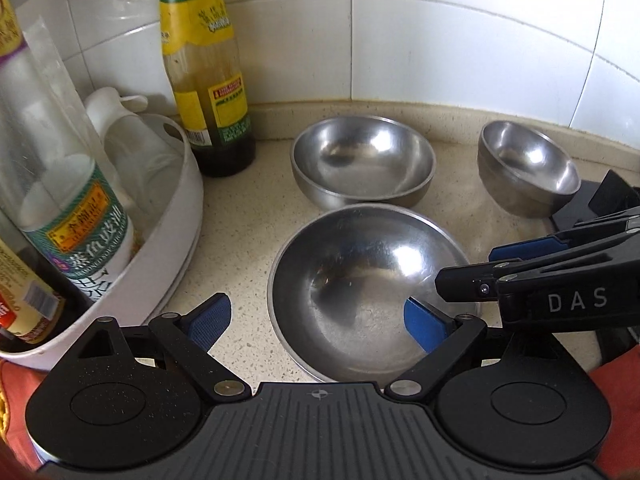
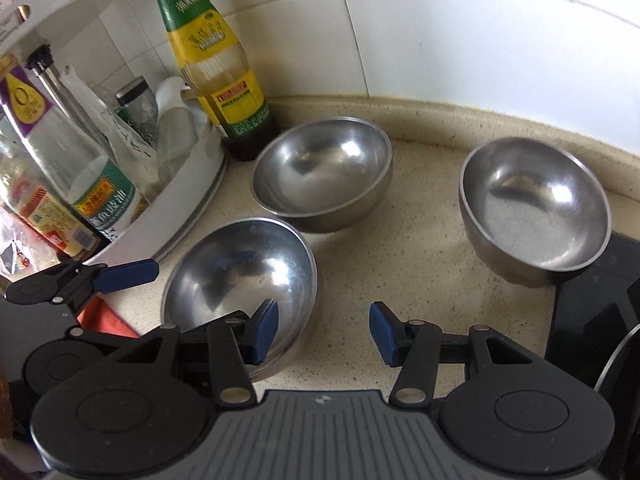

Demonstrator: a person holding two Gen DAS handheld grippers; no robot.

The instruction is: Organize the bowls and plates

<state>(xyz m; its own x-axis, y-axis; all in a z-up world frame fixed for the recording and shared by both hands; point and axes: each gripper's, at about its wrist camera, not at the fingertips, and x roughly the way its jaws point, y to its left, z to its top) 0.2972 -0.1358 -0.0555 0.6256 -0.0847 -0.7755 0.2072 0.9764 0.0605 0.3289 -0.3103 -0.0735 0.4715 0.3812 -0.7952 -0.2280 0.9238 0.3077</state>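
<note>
Three steel bowls stand upright on the speckled counter. The widest one, the near bowl [image 1: 372,292] [image 2: 240,280], lies right under my left gripper [image 1: 316,324], which is open. Its right pad hangs inside the bowl and its left pad hangs over the counter outside the rim, neither touching. Behind it stands the far bowl [image 1: 362,160] [image 2: 320,176], and off to the right the smaller right bowl [image 1: 528,168] [image 2: 536,208]. My right gripper [image 2: 324,332] [image 1: 466,268] is open with only bare counter between its pads. Its left pad hovers by the near bowl's right rim.
A white round rack [image 1: 176,248] [image 2: 188,200] full of bottles fills the left side. A tall sauce bottle [image 1: 208,80] [image 2: 224,72] stands by the tiled wall [image 1: 440,40]. A black slab [image 2: 592,304] lies at the right, by the right bowl.
</note>
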